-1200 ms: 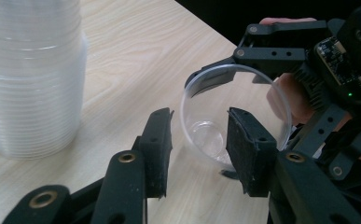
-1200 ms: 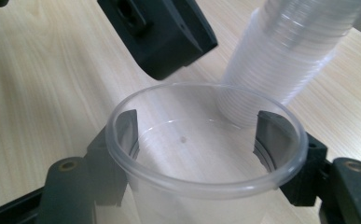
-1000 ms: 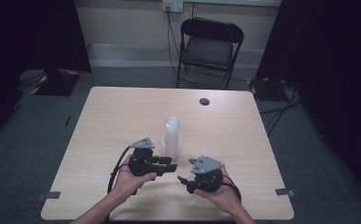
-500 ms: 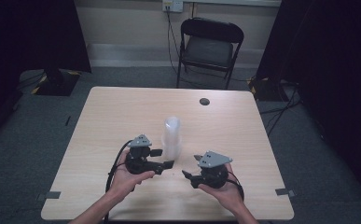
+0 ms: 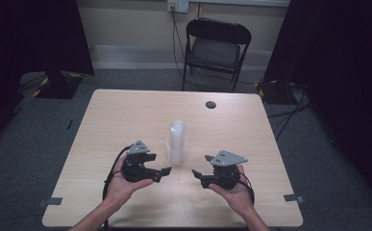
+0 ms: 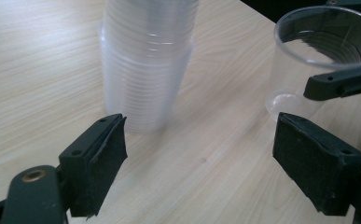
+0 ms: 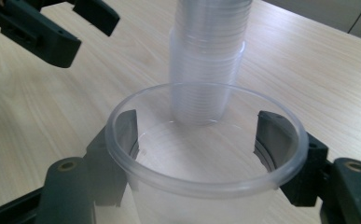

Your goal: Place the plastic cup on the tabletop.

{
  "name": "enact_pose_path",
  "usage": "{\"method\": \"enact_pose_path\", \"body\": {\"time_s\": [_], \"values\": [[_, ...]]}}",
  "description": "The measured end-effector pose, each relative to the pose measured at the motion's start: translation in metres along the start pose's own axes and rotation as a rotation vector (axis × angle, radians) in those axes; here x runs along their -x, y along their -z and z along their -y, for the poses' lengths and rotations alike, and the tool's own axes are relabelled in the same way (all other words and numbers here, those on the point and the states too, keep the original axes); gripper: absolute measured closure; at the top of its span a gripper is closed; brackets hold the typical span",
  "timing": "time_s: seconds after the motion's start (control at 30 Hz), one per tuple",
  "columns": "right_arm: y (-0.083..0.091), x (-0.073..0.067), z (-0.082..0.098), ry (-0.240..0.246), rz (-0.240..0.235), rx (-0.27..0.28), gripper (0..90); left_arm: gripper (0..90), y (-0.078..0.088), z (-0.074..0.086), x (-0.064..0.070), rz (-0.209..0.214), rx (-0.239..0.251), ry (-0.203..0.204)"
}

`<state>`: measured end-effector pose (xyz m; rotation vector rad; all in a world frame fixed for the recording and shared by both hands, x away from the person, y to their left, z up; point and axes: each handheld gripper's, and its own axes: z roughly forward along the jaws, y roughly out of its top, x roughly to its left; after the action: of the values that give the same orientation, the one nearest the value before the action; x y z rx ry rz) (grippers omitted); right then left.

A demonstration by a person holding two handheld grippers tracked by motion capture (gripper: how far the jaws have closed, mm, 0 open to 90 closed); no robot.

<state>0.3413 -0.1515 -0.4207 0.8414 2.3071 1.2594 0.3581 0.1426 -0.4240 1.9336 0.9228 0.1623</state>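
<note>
Cups are the whole story on this counter. We've got a stack of clear plastic cups standing upright roughly in the middle, a bit toward the near edge, and a single clear cup that's off the stack. That single cup sits upright between the jaws of our right tool, mouth up, with a black pad on each side of its wall just under the rim, so we'd call that a proper grip. In the right tool's own view the stack rises right behind the cup, near it but apart.

Our left tool has just been opening its jaws and now they stand wide, with nothing between them but bare wood. In its view the stack is just past the pads, slightly left of centre, not touching either one, and the held cup shows at the upper right with one of the right tool's black jaws across its wall.

From the high view both tools sit near the near edge of the counter, left one left of the stack, right one right of it, tips pointing in at each other, well apart. Each is held in a hand. A small dark round thing lies near the far edge, right of centre, and a black folding chair stands beyond that edge.
</note>
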Motion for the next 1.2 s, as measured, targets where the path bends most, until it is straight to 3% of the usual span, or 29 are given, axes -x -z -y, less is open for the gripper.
{"method": "enact_pose_path", "body": {"time_s": [0.07, 0.13, 0.33, 0.43, 0.57, 0.73, 0.83, 0.93, 1.07, 1.2], "values": [[0.000, 0.002, -0.001, -0.009, 0.003, 0.007, 30.1, 17.1, 0.002, 0.002, -0.003, 0.004, -0.003, 0.007], [0.000, 0.005, -0.003, -0.016, 0.005, 0.012, 30.1, 16.8, 0.004, 0.005, -0.005, -0.018, -0.012, -0.001], [-0.005, 0.012, -0.009, -0.041, 0.010, 0.024, 30.1, 16.8, 0.011, 0.015, -0.007, -0.023, 0.014, 0.009], [-0.006, 0.016, -0.011, -0.057, 0.014, 0.038, 30.1, 16.5, 0.013, 0.021, -0.007, -0.014, 0.007, -0.015], [-0.006, 0.025, -0.013, -0.082, 0.038, 0.055, 30.1, 16.0, 0.016, 0.030, -0.010, -0.016, 0.016, -0.039], [-0.009, 0.035, -0.014, -0.107, 0.072, 0.056, 30.1, 16.0, 0.016, 0.036, -0.016, -0.037, 0.021, -0.019], [-0.011, 0.042, -0.014, -0.133, 0.084, 0.065, 30.1, 16.0, 0.015, 0.041, -0.015, -0.042, 0.005, -0.060], [-0.014, 0.048, -0.015, -0.153, 0.094, 0.071, 30.1, 16.1, 0.016, 0.044, -0.014, -0.033, 0.010, -0.077], [-0.019, 0.056, -0.016, -0.166, 0.116, 0.067, 30.1, 16.1, 0.017, 0.046, -0.016, -0.022, 0.024, -0.072], [-0.023, 0.064, -0.017, -0.179, 0.141, 0.065, 30.1, 16.1, 0.017, 0.048, -0.018, -0.032, 0.007, -0.063]]}}
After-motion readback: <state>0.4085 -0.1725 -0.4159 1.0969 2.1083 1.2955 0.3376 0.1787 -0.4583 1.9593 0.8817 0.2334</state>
